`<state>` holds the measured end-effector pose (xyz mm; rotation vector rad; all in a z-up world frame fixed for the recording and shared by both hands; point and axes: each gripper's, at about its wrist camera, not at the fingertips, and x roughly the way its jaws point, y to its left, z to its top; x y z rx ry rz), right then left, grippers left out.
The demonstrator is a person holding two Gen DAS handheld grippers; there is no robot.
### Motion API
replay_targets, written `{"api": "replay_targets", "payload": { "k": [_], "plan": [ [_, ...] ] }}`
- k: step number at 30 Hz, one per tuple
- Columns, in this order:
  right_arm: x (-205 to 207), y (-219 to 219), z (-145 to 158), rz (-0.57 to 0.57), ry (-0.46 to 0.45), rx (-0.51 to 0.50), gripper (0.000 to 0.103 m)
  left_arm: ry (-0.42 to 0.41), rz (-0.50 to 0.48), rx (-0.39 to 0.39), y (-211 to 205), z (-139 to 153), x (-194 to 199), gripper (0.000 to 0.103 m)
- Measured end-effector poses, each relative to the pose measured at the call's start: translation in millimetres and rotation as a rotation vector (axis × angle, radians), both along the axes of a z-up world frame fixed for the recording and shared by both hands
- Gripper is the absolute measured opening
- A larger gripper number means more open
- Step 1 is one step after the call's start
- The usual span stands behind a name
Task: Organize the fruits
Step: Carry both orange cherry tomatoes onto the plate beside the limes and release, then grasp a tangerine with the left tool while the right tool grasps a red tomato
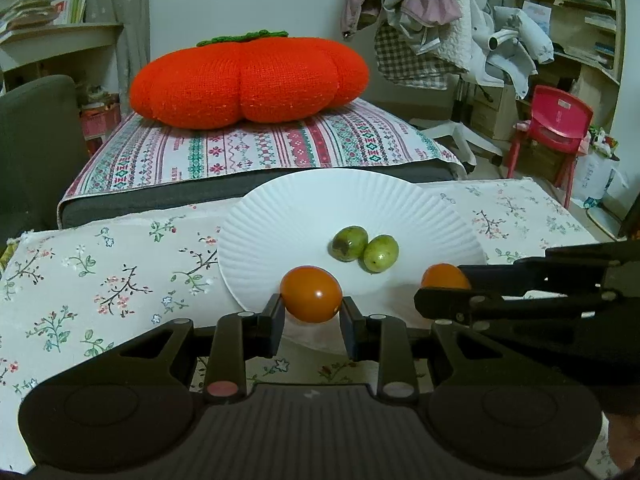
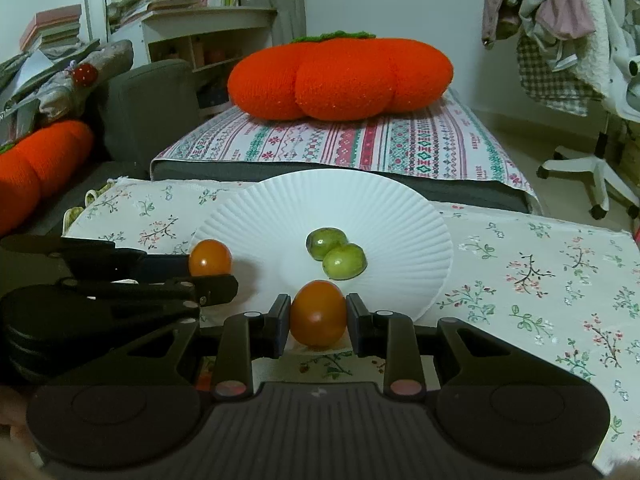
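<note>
Left tool (image 1: 311, 308) pinching orange tomato (image 1: 311, 294) | right tool (image 2: 318, 318) pinching another | floral cloth (image 1: 100, 280) | white plate (image 1: 288, 216)

Two orange cherry tomatoes (image 1: 311, 294) (image 1: 445, 277) show, one in each of the two claws: the left claw (image 1: 311, 312) and the right claw (image 2: 318, 320). Two green fruits (image 1: 349, 243) (image 1: 380, 253) lie touching on the one white ribbed plate (image 1: 280, 216). Behind stand two orange knitted pumpkin cushions (image 2: 340, 78) (image 2: 36, 160) and one red plastic chair (image 1: 556, 124).
</note>
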<state>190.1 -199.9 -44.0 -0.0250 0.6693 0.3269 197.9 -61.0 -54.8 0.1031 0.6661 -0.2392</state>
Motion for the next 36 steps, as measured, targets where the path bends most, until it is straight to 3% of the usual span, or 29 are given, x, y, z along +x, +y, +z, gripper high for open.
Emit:
{"api": "replay_targets", "payload": {
  "k": [3, 5, 10, 13, 18, 22, 24, 27, 29, 31, 36],
  "plan": [
    [-0.1, -2.5, 0.9, -0.012, 0.008, 0.017, 0.029, -0.006, 0.005, 0.009, -0.7, 0.3, -0.8, 0.014],
    [-0.6, -3.6, 3.0, -0.022, 0.011, 0.021, 0.032, -0.007, 0.017, 0.011, 0.1, 0.8, -1.4, 0.026],
    [-3.0, -11.6, 14.1, -0.042, 0.006, 0.054, 0.034, -0.017, 0.032, 0.015, 2.1, 4.3, -1.0, 0.032],
    [-5.0, -16.9, 21.2, -0.059, 0.003, 0.072, 0.043, -0.017, 0.041, 0.006, 3.4, 7.0, -2.1, 0.035],
    [-9.1, -23.6, 29.4, -0.076, 0.010, 0.115, 0.066, -0.005, 0.059, 0.009, 2.9, 11.7, -6.2, 0.039],
    [-13.0, -29.9, 37.0, -0.077, 0.003, 0.137, 0.073, 0.002, 0.078, -0.003, 7.4, 17.7, -11.3, 0.044],
    [-17.2, -33.5, 40.8, -0.079, 0.001, 0.149, 0.082, 0.007, 0.091, -0.001, 10.7, 21.1, -15.2, 0.047],
    [-25.8, -39.2, 46.9, -0.076, -0.004, 0.161, 0.090, 0.006, 0.115, 0.013, 16.7, 27.8, -23.0, 0.056],
    [-31.2, -43.1, 49.7, -0.077, -0.014, 0.162, 0.096, -0.008, 0.137, 0.026, 23.7, 34.0, -29.9, 0.068],
    [-35.2, -45.7, 52.5, -0.076, -0.021, 0.157, 0.099, -0.020, 0.160, 0.039, 29.6, 39.0, -35.3, 0.073],
    [-42.9, -55.3, 56.1, -0.066, 0.000, 0.225, 0.102, -0.020, 0.177, 0.010, 40.6, 47.3, -51.9, 0.075]
  ]
}}
